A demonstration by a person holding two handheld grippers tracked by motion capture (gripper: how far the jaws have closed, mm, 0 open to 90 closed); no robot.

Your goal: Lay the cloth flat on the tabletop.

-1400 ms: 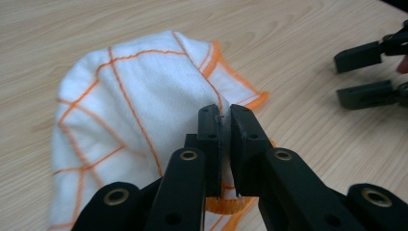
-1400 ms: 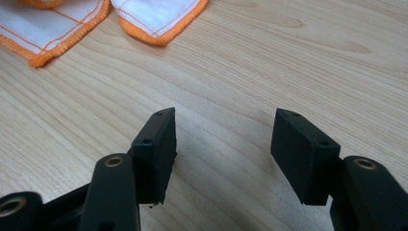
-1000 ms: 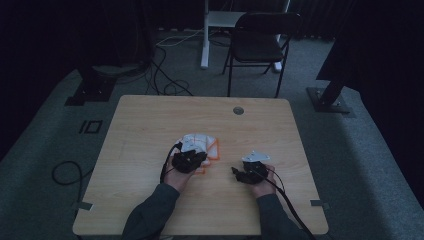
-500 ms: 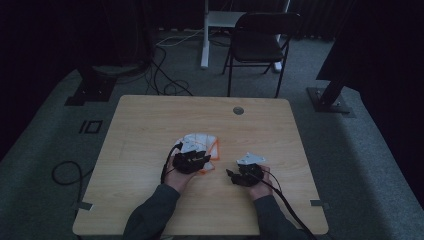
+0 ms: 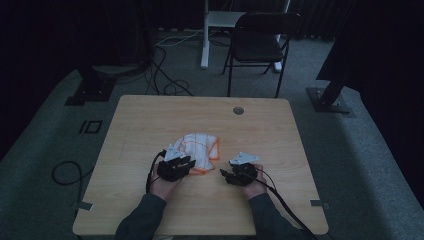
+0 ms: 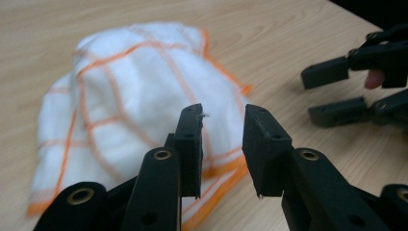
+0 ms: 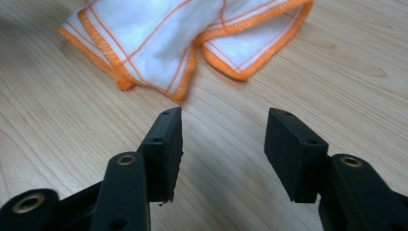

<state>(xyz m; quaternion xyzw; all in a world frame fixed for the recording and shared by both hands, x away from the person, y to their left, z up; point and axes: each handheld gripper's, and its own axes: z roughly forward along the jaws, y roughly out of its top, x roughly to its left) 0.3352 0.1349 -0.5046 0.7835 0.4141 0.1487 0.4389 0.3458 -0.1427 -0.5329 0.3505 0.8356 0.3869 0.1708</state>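
A white cloth (image 5: 202,147) with orange checks and an orange hem lies crumpled near the middle of the wooden table (image 5: 150,120). My left gripper (image 5: 189,163) sits at its near left edge. In the left gripper view the cloth (image 6: 130,96) lies just beyond the left gripper (image 6: 223,111). Its jaws have just been opening and stand open with nothing between them. My right gripper (image 5: 224,175) is to the cloth's right and points at it, also seen as the right gripper (image 6: 309,96). In its own view the right gripper (image 7: 224,115) has just been closing a little. It stays open over bare wood, short of the cloth (image 7: 163,33).
A round cable hole (image 5: 238,110) sits near the table's far edge. Beyond the table stand a black folding chair (image 5: 262,42) and a white post (image 5: 205,35). Cables lie on the floor at the left (image 5: 65,172). Bare wood lies around the cloth.
The left gripper has drawn back toward the near edge, off the cloth. The right gripper has shifted a little left toward the cloth.
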